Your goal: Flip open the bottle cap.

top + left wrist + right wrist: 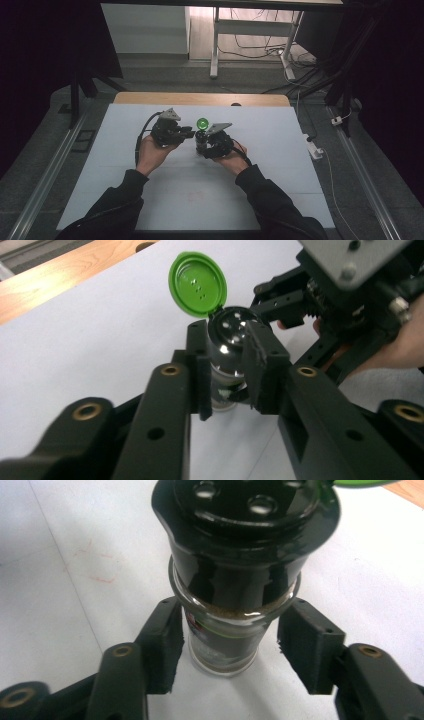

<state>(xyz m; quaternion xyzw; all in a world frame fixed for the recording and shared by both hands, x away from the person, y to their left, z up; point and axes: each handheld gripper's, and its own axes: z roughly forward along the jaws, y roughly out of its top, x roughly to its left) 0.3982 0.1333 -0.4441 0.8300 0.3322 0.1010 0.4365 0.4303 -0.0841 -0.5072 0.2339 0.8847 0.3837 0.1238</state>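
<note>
Spice jar [201, 141] upright at table [280, 180] centre, green flip lid [202, 123] swung up at twelve o'clock. Left gripper [227, 372] clamped on the black shaker cap [227, 335], coming in from nine o'clock; right gripper [227, 642] from three o'clock, jaws parted and straddling the glass body [222, 647], pads just beside but apart from it. Likely step: bracing the jar with lid opened. Next, probably: closing right jaws on the glass, keeping it vertical. Label mostly hidden; contents hard to identify; jar base masked from above.
</note>
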